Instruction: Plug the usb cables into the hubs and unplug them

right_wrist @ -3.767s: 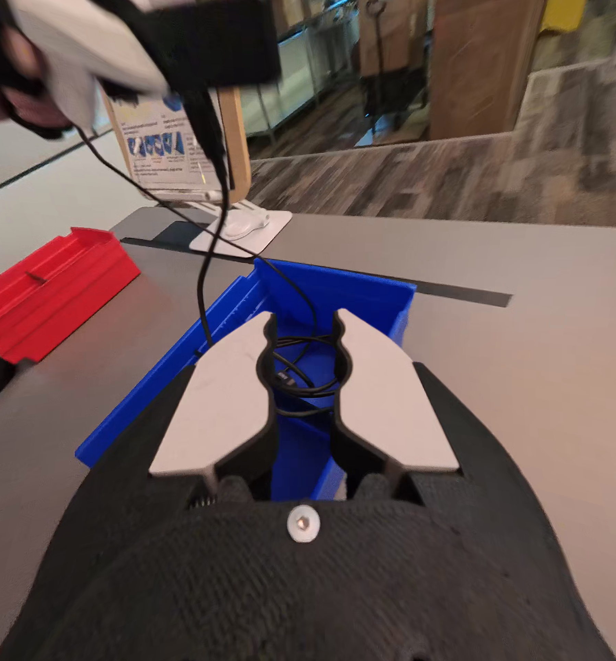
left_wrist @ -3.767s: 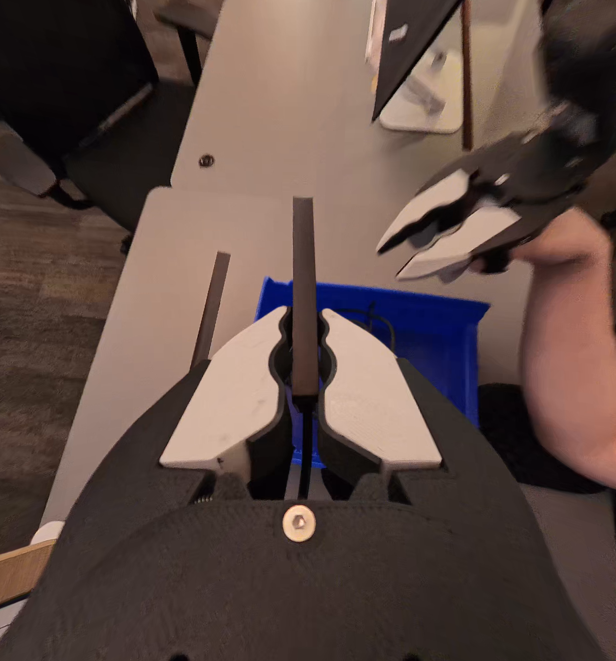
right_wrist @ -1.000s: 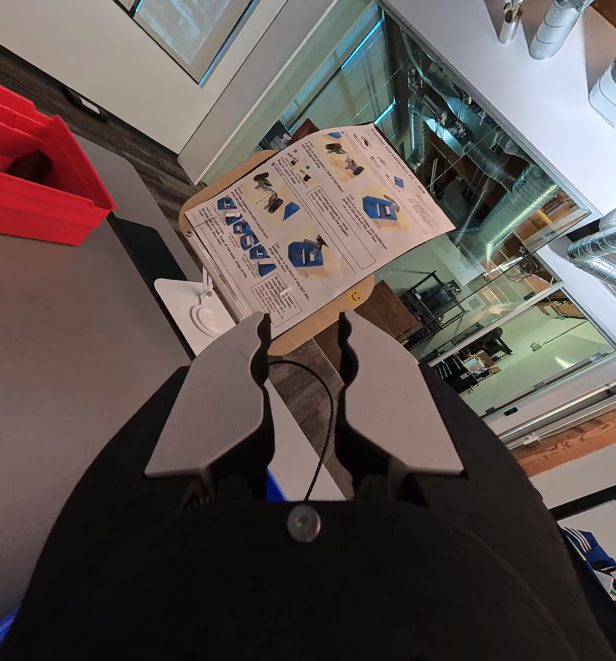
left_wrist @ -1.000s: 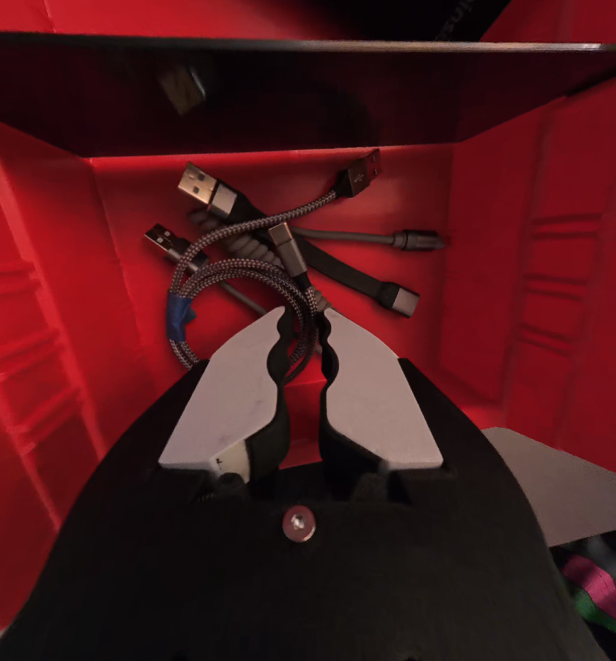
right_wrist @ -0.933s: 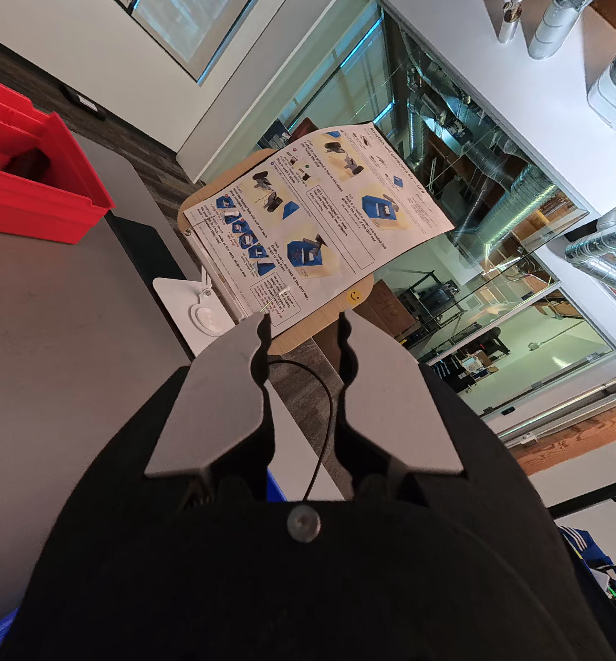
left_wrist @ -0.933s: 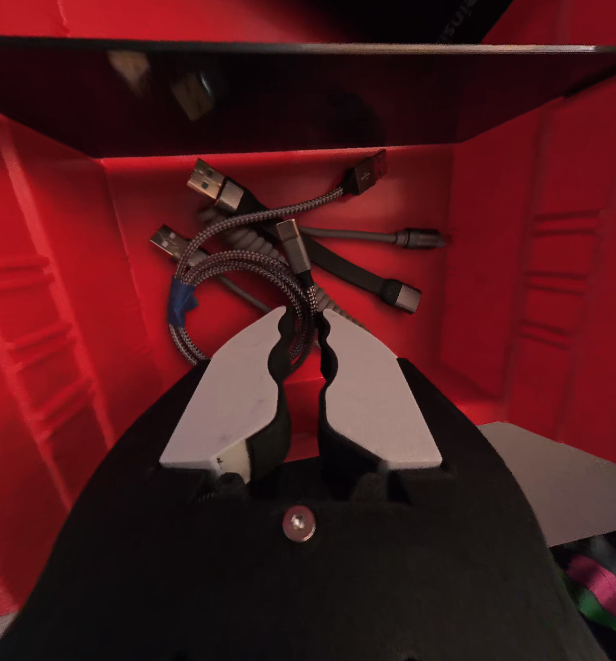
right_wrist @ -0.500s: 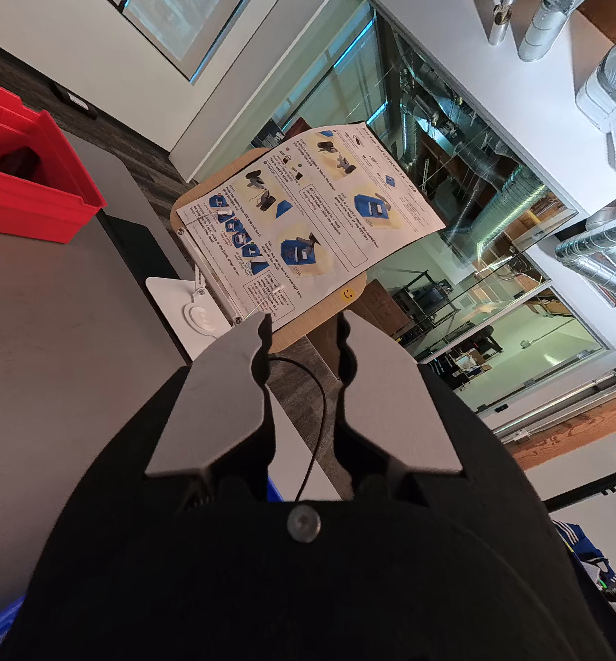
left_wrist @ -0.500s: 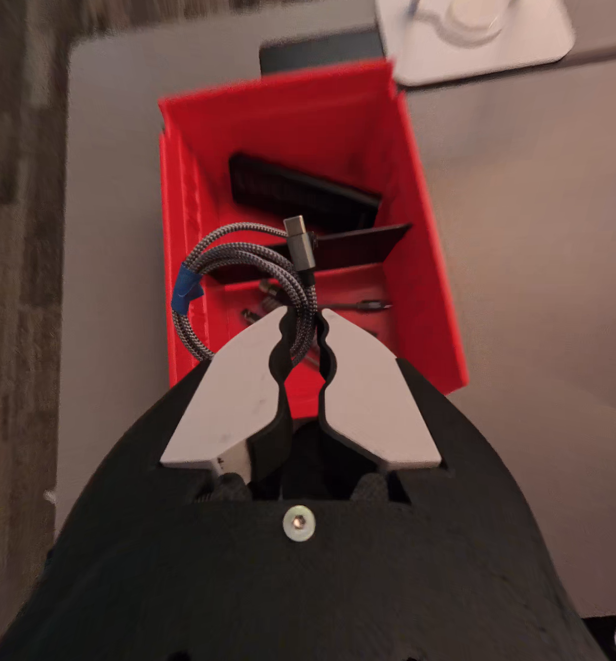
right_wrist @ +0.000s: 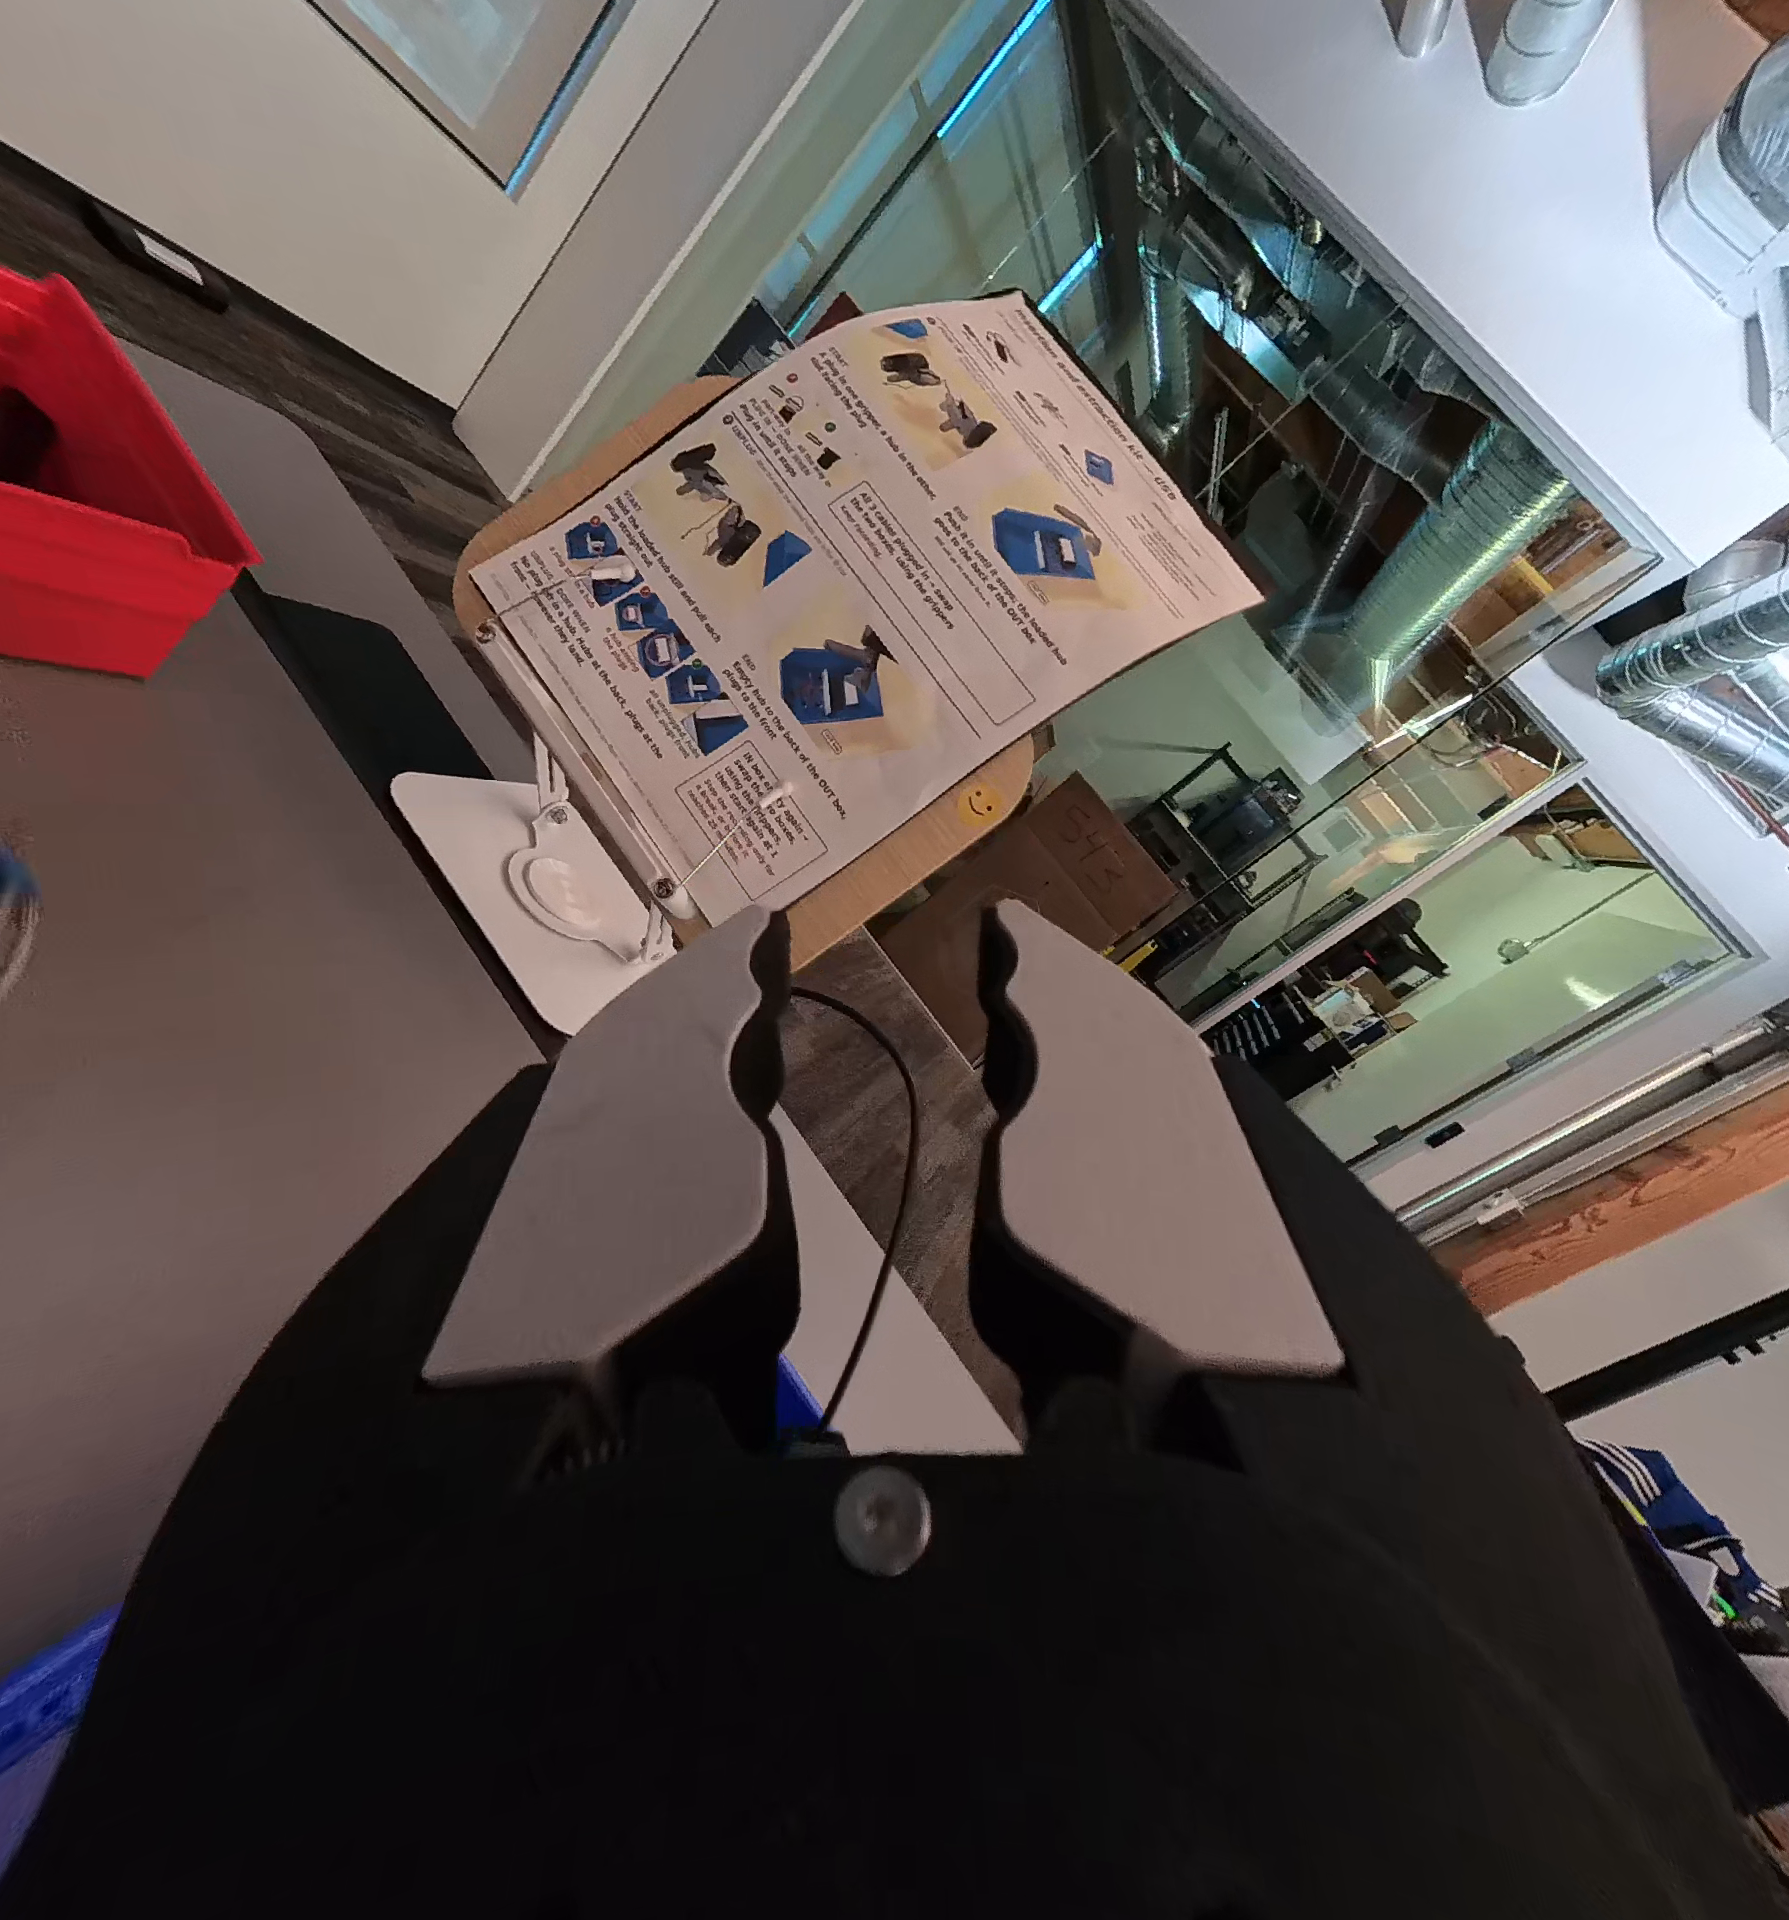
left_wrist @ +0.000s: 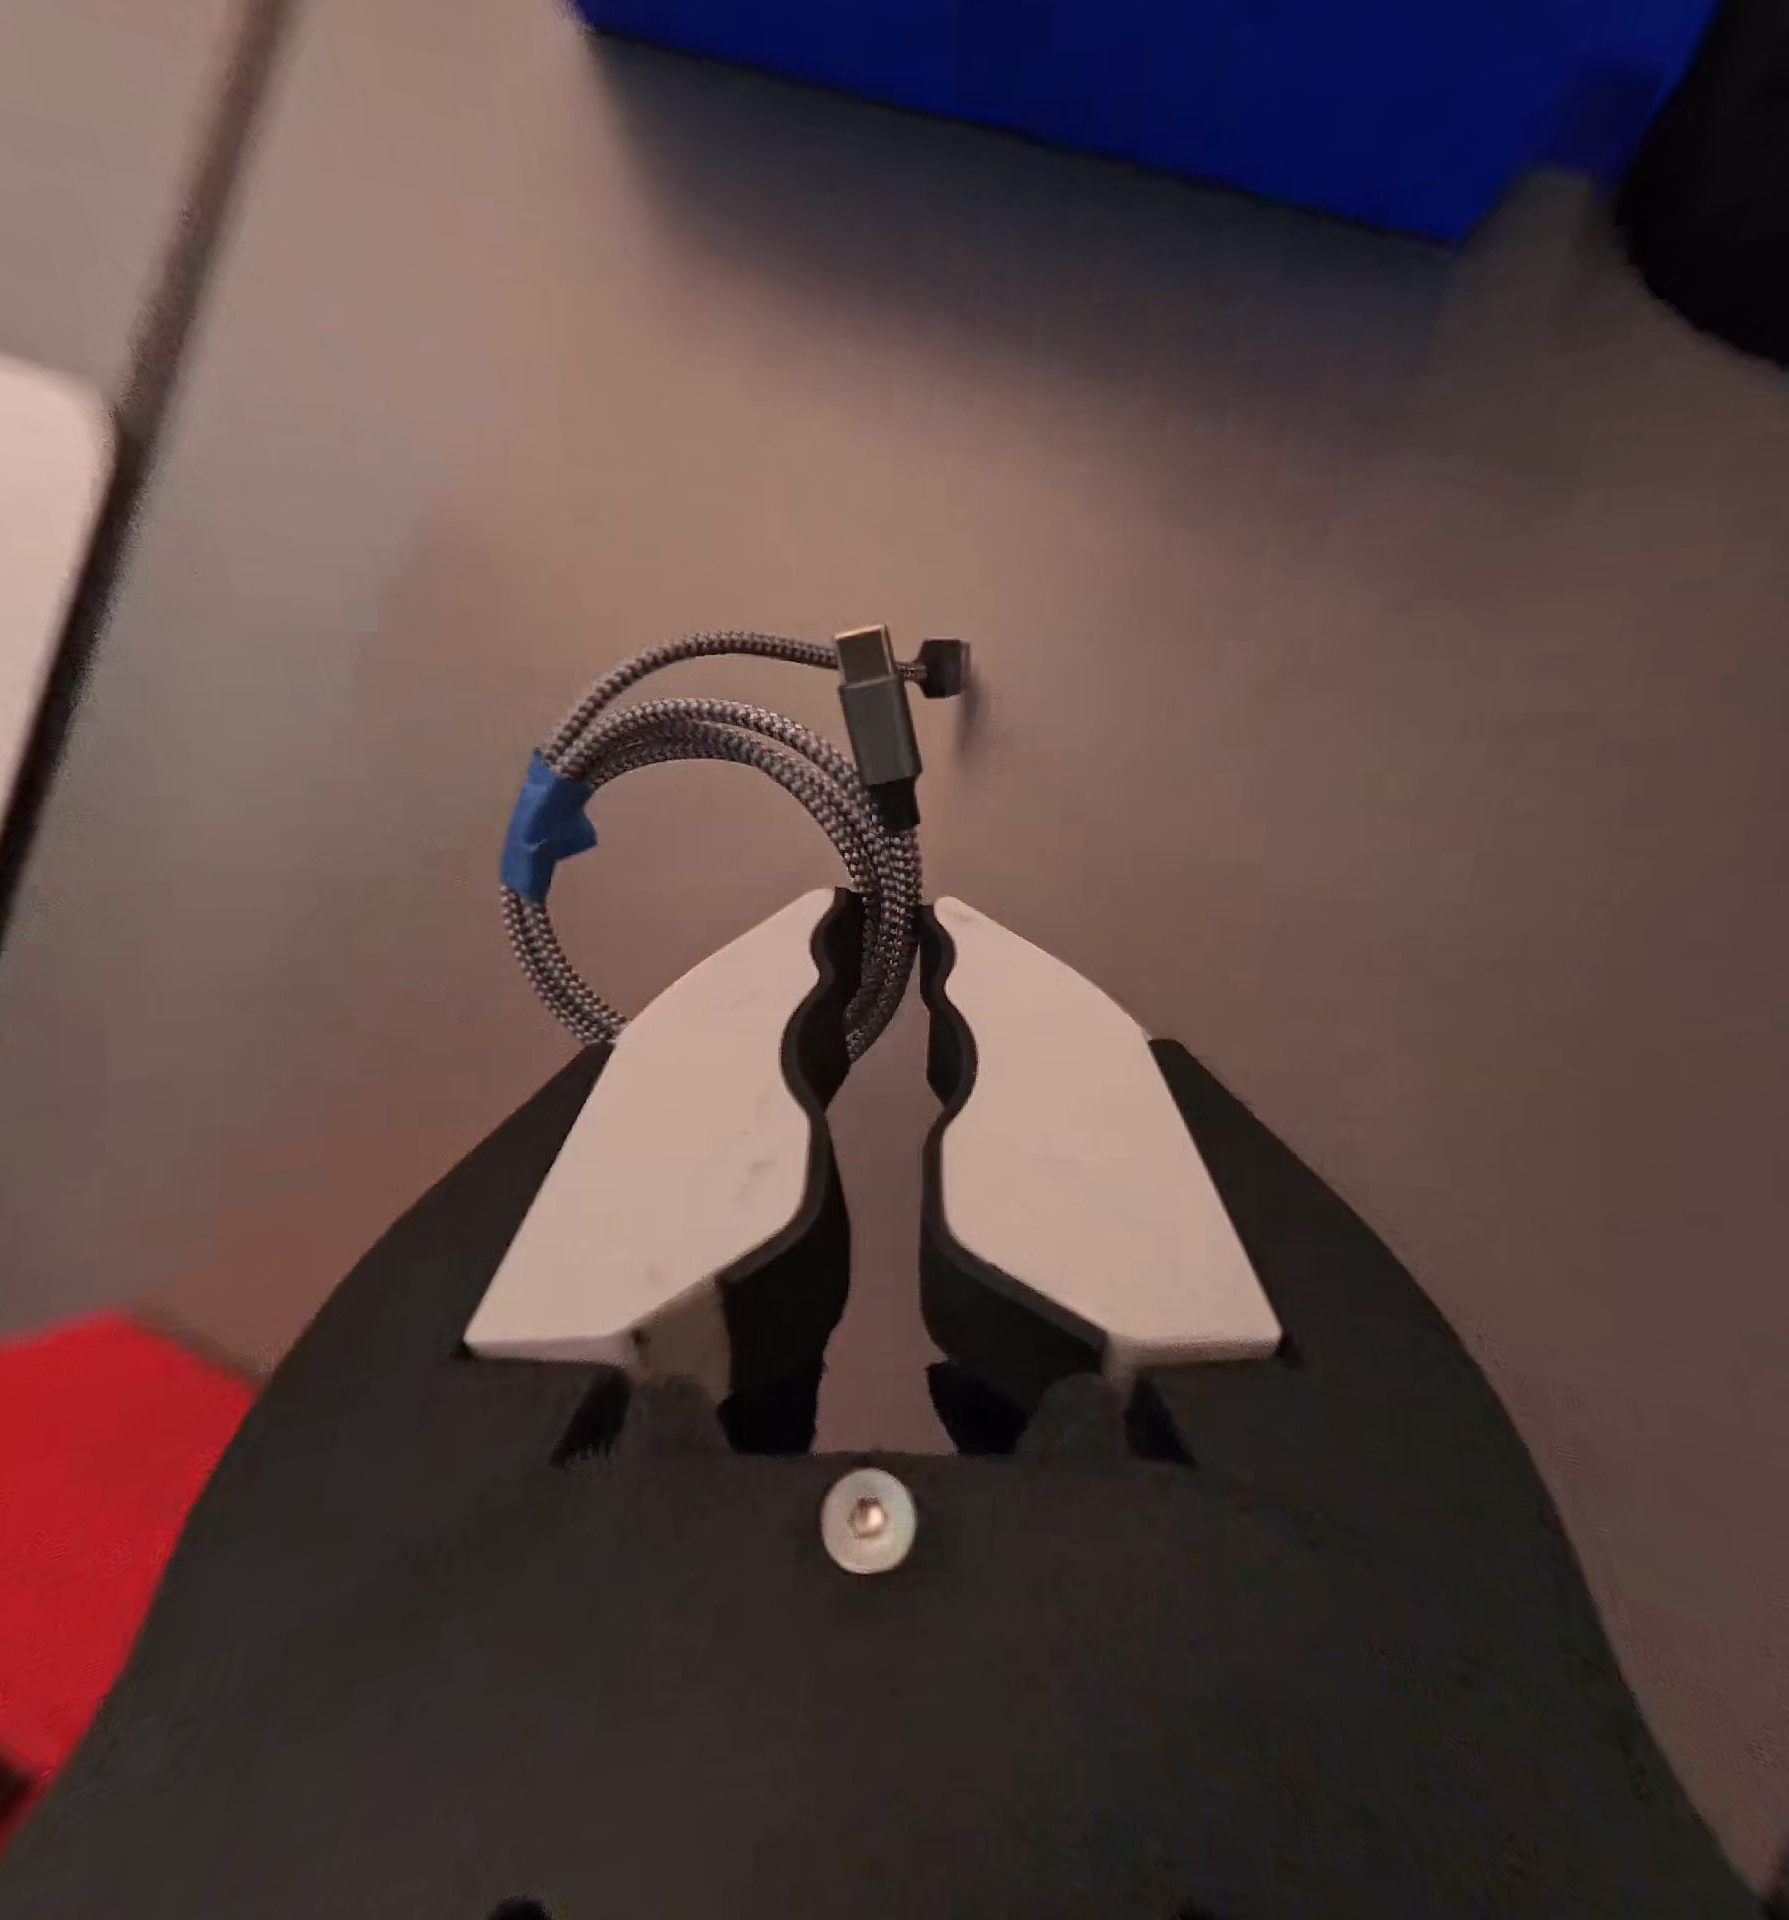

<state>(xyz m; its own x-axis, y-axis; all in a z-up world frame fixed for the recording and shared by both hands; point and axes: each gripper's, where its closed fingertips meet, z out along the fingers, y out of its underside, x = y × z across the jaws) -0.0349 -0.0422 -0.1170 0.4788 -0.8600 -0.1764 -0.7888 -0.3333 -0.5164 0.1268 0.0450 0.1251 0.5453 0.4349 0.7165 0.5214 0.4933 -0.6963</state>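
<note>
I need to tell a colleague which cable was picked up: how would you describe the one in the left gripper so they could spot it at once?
Over the grey table, the left gripper is shut on a coiled grey braided cable. A band of blue tape binds its loops, and a grey metal plug sticks up beside them.

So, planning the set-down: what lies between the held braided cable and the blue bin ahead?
Only bare grey tabletop between the grey braided cable and blue plastic bin, per the left wrist view.
</note>
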